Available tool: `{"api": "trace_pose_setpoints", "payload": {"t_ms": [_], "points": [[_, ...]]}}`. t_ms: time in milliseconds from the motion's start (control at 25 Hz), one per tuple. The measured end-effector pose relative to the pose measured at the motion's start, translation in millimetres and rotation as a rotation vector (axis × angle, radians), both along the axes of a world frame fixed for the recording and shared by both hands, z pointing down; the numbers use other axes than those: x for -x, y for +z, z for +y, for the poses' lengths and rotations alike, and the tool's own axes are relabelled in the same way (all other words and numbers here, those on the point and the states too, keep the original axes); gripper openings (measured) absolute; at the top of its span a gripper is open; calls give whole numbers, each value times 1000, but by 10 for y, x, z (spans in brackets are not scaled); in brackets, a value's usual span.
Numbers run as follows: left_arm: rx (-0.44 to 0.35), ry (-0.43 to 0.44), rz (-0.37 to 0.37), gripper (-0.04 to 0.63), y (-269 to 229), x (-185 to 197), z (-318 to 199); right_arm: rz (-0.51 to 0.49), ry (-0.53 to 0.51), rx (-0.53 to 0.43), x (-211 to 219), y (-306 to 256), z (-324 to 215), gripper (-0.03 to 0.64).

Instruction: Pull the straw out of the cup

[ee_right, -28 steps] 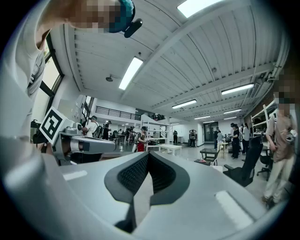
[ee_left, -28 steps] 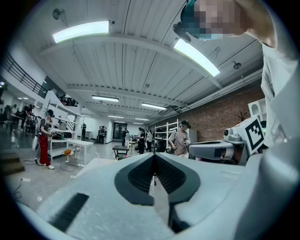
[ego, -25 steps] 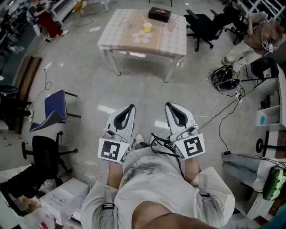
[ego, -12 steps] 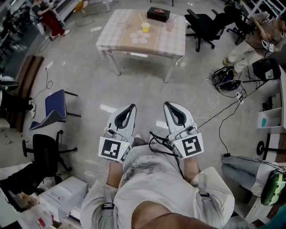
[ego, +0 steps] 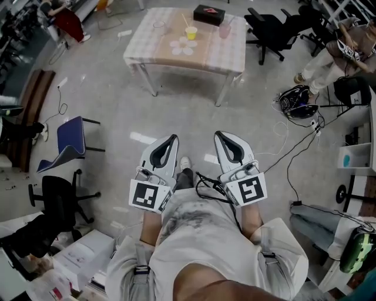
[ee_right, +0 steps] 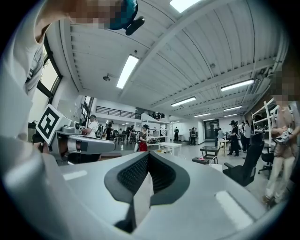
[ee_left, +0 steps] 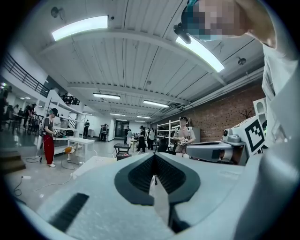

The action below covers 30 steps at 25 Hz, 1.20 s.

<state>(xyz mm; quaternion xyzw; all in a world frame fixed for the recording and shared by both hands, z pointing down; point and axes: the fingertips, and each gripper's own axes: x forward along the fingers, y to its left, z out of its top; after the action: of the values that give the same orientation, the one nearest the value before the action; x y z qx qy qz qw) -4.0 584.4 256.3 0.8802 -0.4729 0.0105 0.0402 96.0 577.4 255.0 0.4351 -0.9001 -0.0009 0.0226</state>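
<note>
Checked cloth is covering the table (ego: 232, 59) at the far end of the workshop. On it the yellow cup (ego: 192, 34) is standing upright, with the straw (ego: 187, 23) leaning out of it toward the upper left. Just below the cup a cluster of white discs (ego: 181, 46) is lying. A pink cup (ego: 224, 30) is standing to its right, and a black box (ego: 208, 14) is sitting near the far edge.

Grey floor (ego: 117, 106) is lying between that table and the person, so cup and straw are well apart from both tools. The left gripper (ego: 171, 140) and the right gripper (ego: 220, 135) are pointing level toward the table, side by side. Each is showing its jaws pressed together with nothing between them. A black cable (ego: 208, 189) is looping between the two.

The step in hand is, by my judgement, the approach. To do it well, the person should be closing in squarely on the near edge of the table and parting both pairs of jaws before reaching. One gripper could be steadying the cup low on its wall while the other takes the straw near its top and draws it along its own lean, so the cup is not tipping.

No brand or wording is reading clearly. The marker cubes (ego: 148, 196) are showing only black-and-white square patterns, and a reddish mark on the box is too small to tell.
</note>
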Motion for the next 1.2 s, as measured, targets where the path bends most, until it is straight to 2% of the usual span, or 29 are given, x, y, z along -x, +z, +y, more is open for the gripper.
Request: {"api": "trace_pose_setpoints", "payload": {"t_ms": [600, 880, 1200], "points": [[2, 73, 8, 6, 66, 371, -1002, 34, 65, 8, 365, 54, -910, 9], [1, 94, 10, 5, 52, 589, -1290, 48, 85, 6, 584, 30, -1164, 9], [20, 93, 13, 6, 99, 646, -1618, 55, 77, 21, 675, 63, -1504, 9]]}}
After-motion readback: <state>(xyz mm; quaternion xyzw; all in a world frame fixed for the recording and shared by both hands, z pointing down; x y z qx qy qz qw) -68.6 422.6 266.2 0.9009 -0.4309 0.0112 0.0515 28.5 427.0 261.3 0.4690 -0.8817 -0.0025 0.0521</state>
